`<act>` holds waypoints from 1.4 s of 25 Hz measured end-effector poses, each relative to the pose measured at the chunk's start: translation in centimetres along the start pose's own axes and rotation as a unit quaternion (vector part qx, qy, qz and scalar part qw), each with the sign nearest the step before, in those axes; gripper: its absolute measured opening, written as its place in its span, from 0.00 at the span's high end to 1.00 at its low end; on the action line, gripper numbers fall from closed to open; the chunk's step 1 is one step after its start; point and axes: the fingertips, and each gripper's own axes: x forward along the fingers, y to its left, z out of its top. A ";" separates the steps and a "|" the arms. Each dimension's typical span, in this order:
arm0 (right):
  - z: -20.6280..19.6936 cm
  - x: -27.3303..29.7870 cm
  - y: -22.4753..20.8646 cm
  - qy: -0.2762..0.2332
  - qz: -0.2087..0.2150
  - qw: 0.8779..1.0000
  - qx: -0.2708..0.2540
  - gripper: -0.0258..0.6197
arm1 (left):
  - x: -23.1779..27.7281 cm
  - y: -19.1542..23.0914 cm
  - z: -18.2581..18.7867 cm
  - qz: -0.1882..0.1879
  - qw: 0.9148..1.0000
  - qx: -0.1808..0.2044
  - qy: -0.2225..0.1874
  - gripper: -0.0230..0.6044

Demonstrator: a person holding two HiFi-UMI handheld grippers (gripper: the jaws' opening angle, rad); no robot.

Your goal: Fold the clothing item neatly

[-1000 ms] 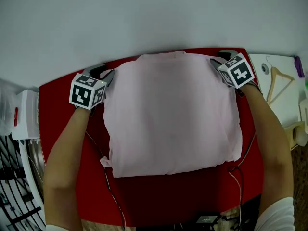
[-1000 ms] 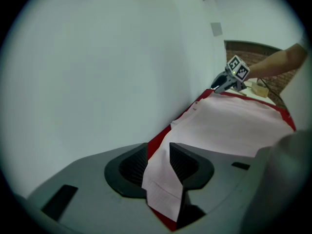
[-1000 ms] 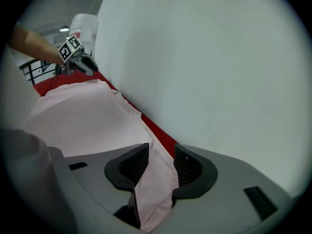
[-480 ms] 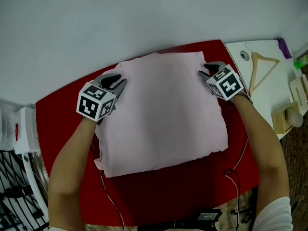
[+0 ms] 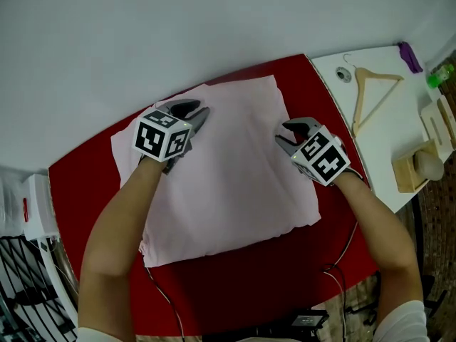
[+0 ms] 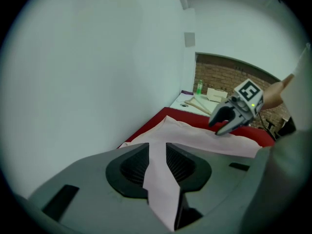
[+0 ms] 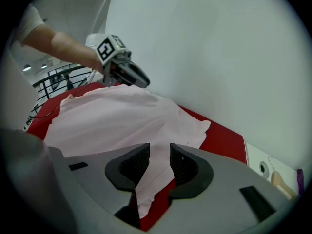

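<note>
our left tool [image 5: 192, 112], its jaws just closing, and right tool [image 5: 288, 135] each clamp the pink shirt [image 5: 228, 169] near the red worktop's [image 5: 85, 184] far edge.

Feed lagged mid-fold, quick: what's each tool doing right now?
Left tool: closed on the pink garment, jaws have just been closing.
Right tool: closed on the same garment.

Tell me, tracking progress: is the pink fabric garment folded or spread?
Partly folded: the pink fabric garment has its far edge lifted, doubled over the rest.
</note>
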 end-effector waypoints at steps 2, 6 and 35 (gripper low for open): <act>-0.7 -1.1 1.4 -0.004 0.011 1.000 -0.003 0.75 | 1.9 0.0 1.1 0.001 1.000 0.000 0.002 0.82; -1.9 -3.5 3.9 -0.021 0.033 0.999 0.011 0.76 | 6.1 -0.4 3.4 -0.002 1.000 0.010 0.010 0.82; -11.9 -7.8 16.9 0.080 0.108 0.990 0.048 0.94 | 19.7 -5.5 3.7 -0.112 0.950 0.181 0.228 0.95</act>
